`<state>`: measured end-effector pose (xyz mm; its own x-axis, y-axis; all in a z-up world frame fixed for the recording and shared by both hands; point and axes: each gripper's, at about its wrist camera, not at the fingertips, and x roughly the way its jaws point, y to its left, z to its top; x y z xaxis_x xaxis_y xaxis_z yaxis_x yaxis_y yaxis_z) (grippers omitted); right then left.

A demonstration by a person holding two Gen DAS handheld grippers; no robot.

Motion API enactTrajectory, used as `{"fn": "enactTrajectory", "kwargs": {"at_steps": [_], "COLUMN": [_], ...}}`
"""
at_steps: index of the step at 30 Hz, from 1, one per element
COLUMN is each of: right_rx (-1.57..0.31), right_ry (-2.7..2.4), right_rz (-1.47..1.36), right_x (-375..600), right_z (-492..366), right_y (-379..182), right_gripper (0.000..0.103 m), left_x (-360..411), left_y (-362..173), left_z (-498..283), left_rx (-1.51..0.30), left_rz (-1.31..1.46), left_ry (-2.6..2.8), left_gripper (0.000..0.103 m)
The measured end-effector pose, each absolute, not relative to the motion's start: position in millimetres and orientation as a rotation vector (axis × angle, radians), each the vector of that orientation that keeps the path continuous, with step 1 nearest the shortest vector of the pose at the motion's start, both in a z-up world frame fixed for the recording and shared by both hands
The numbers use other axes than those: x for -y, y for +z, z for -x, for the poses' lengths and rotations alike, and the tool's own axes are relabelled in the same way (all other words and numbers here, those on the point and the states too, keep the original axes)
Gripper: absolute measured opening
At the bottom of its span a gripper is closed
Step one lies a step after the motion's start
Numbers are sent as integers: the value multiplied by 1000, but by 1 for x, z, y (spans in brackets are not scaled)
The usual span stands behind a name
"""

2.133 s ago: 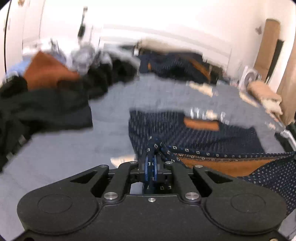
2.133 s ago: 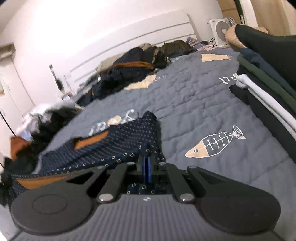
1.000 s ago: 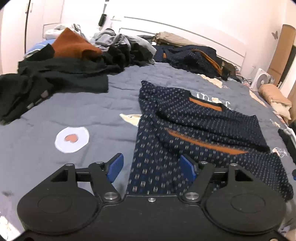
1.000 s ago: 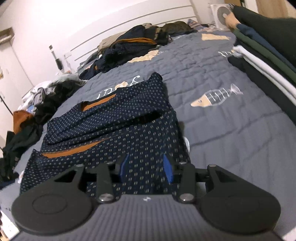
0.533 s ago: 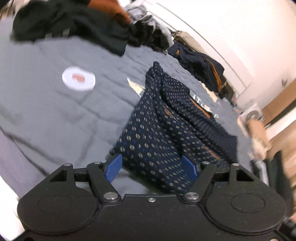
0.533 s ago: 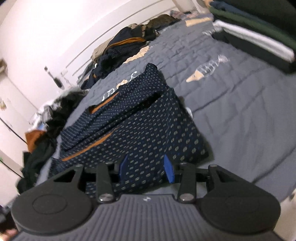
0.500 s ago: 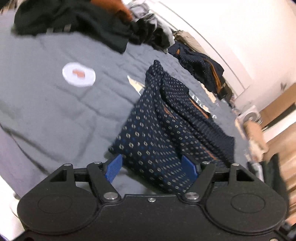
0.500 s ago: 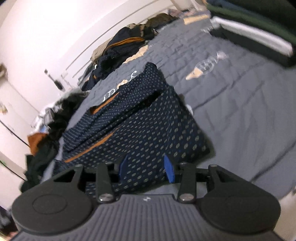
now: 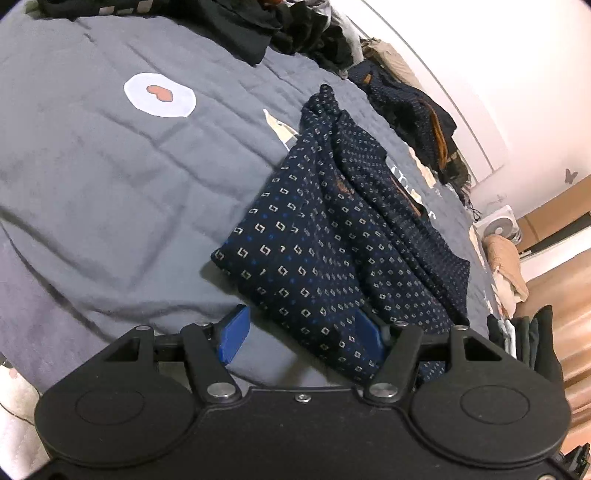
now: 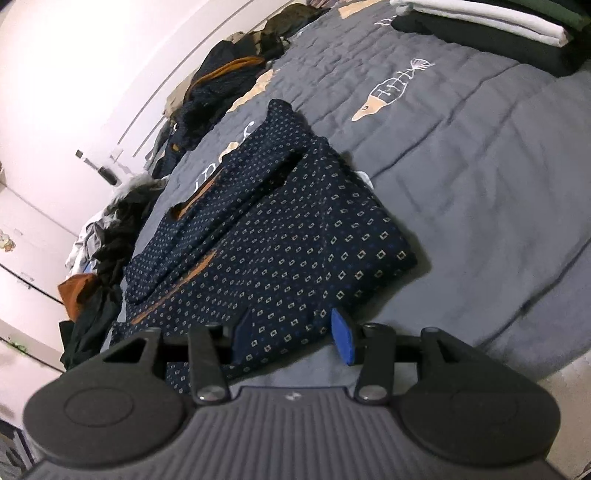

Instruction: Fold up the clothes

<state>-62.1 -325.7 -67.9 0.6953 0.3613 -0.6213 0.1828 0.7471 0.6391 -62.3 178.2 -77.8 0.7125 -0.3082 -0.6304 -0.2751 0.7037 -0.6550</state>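
A navy sweater with small dots and orange trim [image 9: 332, 229] lies folded over on the grey quilt [image 9: 92, 192]. Its near hem reaches between the blue pads of my left gripper [image 9: 301, 334]. Those jaws are closing, but the left pad [image 9: 232, 334] still stands clear of the cloth. In the right wrist view the same sweater [image 10: 266, 236] spreads away from me. Its near edge lies between the fingers of my right gripper [image 10: 291, 336], whose jaws are opening, and the right pad [image 10: 341, 339] is off the fabric.
Dark unfolded clothes [image 9: 258, 29] are heaped at the far left of the bed, and another navy garment [image 9: 417, 110] lies by the headboard. A folded stack [image 10: 498, 29] sits at the far right. The bed's near edge runs just under both grippers.
Both grippers let go of the sweater's hem, which now lies flat. Since then both hands have sunk and rolled, tilting the views. The left jaws narrowed a little, the right widened.
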Motion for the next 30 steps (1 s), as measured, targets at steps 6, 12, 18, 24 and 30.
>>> {"fn": "enactTrajectory", "kwargs": {"at_steps": [6, 12, 18, 24, 30], "right_rx": [-791, -775, -704, -547, -647], "right_ry": [44, -3, -42, -198, -75], "right_rz": [-783, -835, -857, -897, -923], "right_x": [330, 336, 344, 379, 387], "right_z": [54, 43, 44, 64, 67], "right_y": [-79, -93, -92, -69, -60], "right_gripper": [47, 46, 6, 0, 5], "left_x": [-176, -185, -194, -213, -202], "left_y": [-86, -91, -86, -63, -63], "left_z": [53, 44, 47, 61, 55], "left_rx": [-804, -804, -779, -704, -737], "left_rz": [837, 863, 858, 901, 828], "left_ry": [5, 46, 57, 65, 57], "left_gripper": [56, 35, 11, 9, 9]}}
